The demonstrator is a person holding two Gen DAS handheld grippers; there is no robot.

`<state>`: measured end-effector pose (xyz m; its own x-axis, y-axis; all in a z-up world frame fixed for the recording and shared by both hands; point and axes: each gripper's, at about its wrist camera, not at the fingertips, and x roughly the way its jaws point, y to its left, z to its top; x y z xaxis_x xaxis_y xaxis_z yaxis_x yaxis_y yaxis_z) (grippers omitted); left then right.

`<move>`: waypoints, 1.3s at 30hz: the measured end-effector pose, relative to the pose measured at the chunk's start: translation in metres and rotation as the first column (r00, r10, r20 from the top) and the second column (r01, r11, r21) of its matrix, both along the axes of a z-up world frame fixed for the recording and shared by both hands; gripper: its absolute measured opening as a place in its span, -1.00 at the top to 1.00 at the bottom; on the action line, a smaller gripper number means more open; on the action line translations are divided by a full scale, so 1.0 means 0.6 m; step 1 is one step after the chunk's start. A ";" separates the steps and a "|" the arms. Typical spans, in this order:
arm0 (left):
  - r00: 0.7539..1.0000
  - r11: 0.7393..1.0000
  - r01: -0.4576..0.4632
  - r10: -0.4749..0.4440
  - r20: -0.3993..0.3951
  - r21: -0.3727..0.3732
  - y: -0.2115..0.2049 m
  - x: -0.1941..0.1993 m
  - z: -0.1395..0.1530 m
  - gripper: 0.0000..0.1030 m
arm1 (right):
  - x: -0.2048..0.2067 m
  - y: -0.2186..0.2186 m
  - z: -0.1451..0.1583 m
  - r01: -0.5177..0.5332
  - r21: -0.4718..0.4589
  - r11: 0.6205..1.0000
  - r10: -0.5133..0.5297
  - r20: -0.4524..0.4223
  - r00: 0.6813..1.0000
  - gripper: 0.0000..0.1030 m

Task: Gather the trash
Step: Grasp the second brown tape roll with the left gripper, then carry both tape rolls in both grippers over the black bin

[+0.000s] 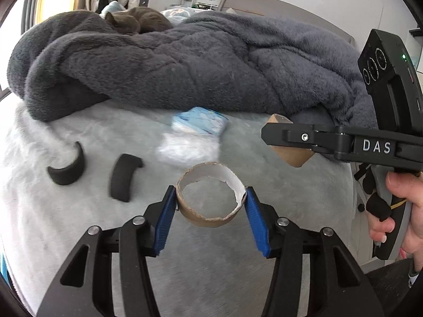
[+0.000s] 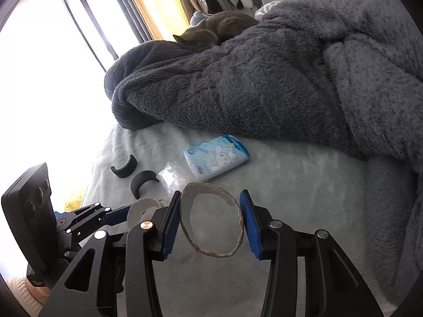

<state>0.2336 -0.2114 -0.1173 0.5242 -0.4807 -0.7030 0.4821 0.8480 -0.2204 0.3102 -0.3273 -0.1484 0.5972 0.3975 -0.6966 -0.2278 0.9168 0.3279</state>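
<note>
My left gripper is shut on a short cardboard roll, held above the pale fluffy bed cover. My right gripper is shut on a second cardboard roll; in the left wrist view that roll shows behind the right gripper's fingers at the right. On the cover lie a blue-and-white tissue pack, a clear plastic wrapper beside it, and two curved black foam pieces. The left gripper with its roll shows at the lower left of the right wrist view.
A dark grey fleece blanket is heaped across the far side of the bed. A grey cat lies curled on top of it. A bright window is on the left, hanging clothes and a shelf at the back.
</note>
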 end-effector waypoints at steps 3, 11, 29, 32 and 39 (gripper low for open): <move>1.000 1.000 -0.025 0.025 0.007 0.004 0.026 -0.001 0.008 -0.07 | 0.004 0.020 0.008 -0.012 0.001 1.000 0.011 0.010 1.000 0.13; 0.993 0.993 -0.116 0.116 0.022 -0.019 0.120 -0.001 0.032 -0.07 | 0.017 0.101 0.024 -0.069 -0.006 0.998 0.069 0.026 0.997 0.12; 0.955 0.952 -0.296 0.295 0.019 0.076 0.315 -0.017 0.038 -0.08 | 0.037 0.306 0.048 -0.220 -0.022 0.975 0.221 0.065 0.973 0.12; 0.946 0.942 -0.322 0.324 0.003 0.098 0.344 -0.021 0.029 -0.08 | 0.038 0.338 0.046 -0.244 -0.023 0.970 0.245 0.065 0.967 0.12; 0.923 0.916 -0.372 0.382 -0.049 0.149 0.405 -0.031 0.001 -0.08 | 0.034 0.421 0.051 -0.315 -0.019 0.949 0.315 0.072 0.946 0.12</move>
